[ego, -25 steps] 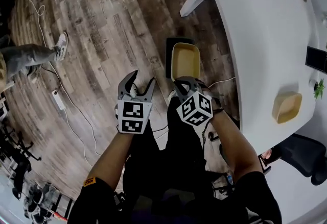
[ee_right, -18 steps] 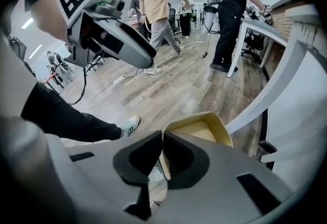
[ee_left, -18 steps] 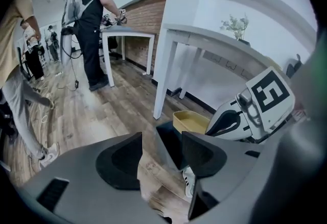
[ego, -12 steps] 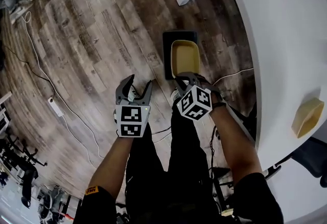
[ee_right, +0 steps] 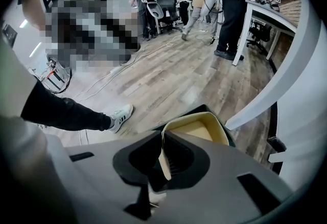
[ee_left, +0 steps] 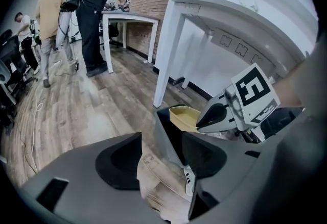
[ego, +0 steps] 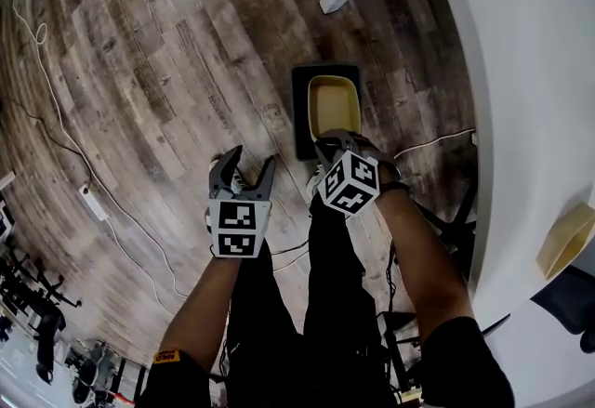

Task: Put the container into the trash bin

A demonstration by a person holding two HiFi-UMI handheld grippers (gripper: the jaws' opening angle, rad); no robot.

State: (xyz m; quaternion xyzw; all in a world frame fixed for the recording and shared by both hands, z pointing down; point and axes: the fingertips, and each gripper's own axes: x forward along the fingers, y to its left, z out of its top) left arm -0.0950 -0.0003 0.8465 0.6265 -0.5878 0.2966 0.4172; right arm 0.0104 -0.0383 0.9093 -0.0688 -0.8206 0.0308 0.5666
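Fingers of the left gripper (ego: 249, 161) stand spread and empty over the floor (ego: 139, 72). Those of the right gripper (ego: 333, 138) clench the yellow container's (ego: 333, 104) near rim above the black trash bin (ego: 299, 113). Both grippers have sunk lower than a second ago.

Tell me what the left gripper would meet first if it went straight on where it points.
Probably the wooden floor, just beside the black trash bin; depth is unclear.

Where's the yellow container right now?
In the head view the container is just right of centre, pinched by its near rim in the right gripper, over the black trash bin beside the white table.
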